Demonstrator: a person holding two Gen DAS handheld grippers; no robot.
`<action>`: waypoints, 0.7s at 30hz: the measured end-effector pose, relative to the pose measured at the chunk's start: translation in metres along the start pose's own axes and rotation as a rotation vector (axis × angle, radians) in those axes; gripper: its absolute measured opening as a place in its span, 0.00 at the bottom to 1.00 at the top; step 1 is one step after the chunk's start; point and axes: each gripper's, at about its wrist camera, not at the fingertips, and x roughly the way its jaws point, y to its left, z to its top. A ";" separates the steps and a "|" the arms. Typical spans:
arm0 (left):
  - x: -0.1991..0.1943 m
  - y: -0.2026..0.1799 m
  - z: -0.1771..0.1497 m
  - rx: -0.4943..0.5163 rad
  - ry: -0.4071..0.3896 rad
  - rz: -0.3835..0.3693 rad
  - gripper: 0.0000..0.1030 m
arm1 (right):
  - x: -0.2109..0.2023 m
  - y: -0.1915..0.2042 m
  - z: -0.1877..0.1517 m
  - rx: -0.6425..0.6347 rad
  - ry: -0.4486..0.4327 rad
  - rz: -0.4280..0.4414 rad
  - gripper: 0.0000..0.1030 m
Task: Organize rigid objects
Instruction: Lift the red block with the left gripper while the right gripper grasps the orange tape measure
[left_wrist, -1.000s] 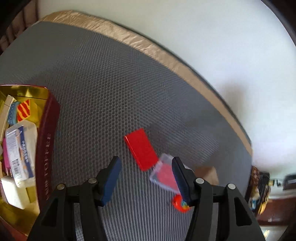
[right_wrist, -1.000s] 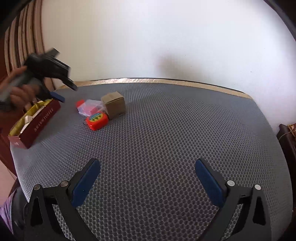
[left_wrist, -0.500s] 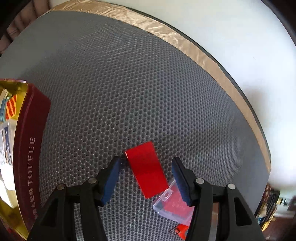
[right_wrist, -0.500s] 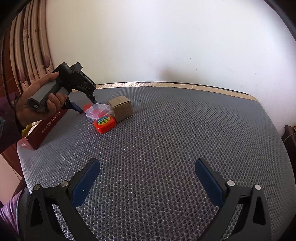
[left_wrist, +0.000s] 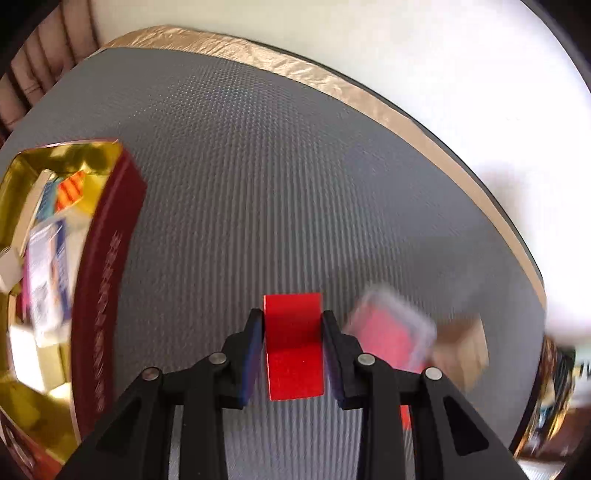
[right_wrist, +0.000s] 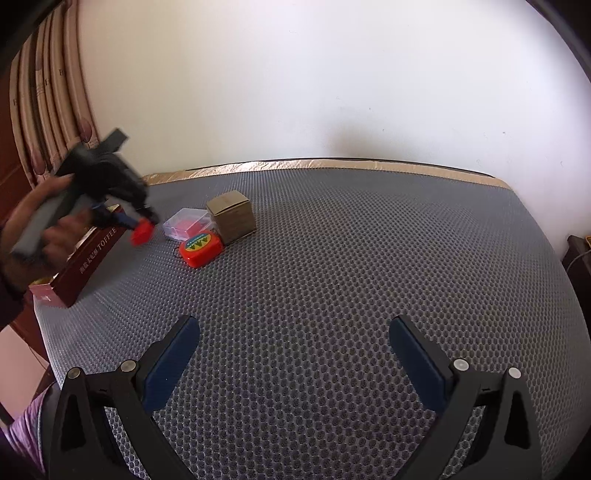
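My left gripper (left_wrist: 292, 321) is shut on a flat red block (left_wrist: 293, 347) and holds it above the grey mesh surface (left_wrist: 258, 184). In the right wrist view the same gripper (right_wrist: 142, 225) carries the red block (right_wrist: 142, 232) beside the dark red toffee box (right_wrist: 88, 258). That box (left_wrist: 107, 280) is open, gold inside, and holds several small items. A clear case with red contents (right_wrist: 184, 223), a red tape measure (right_wrist: 201, 248) and a small cardboard box (right_wrist: 232, 216) lie on the surface. My right gripper (right_wrist: 295, 350) is open and empty, low over the near surface.
The gold-trimmed far edge (right_wrist: 332, 164) of the surface meets a white wall. A curtain (right_wrist: 48, 110) hangs at the left. Dark furniture (right_wrist: 578, 254) stands past the right edge.
My left gripper closed on the red block and lifted it off the surface, moving toward the toffee box. My right gripper stayed still and open.
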 end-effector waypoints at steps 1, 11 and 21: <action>-0.006 0.001 -0.008 0.019 0.005 -0.015 0.30 | 0.001 0.000 0.000 -0.002 0.004 0.003 0.99; -0.063 0.046 -0.080 0.074 0.029 -0.122 0.30 | 0.008 0.020 0.019 0.012 0.051 0.072 0.99; -0.121 0.096 -0.100 0.065 -0.003 -0.155 0.30 | 0.075 0.086 0.062 0.050 0.122 0.084 1.00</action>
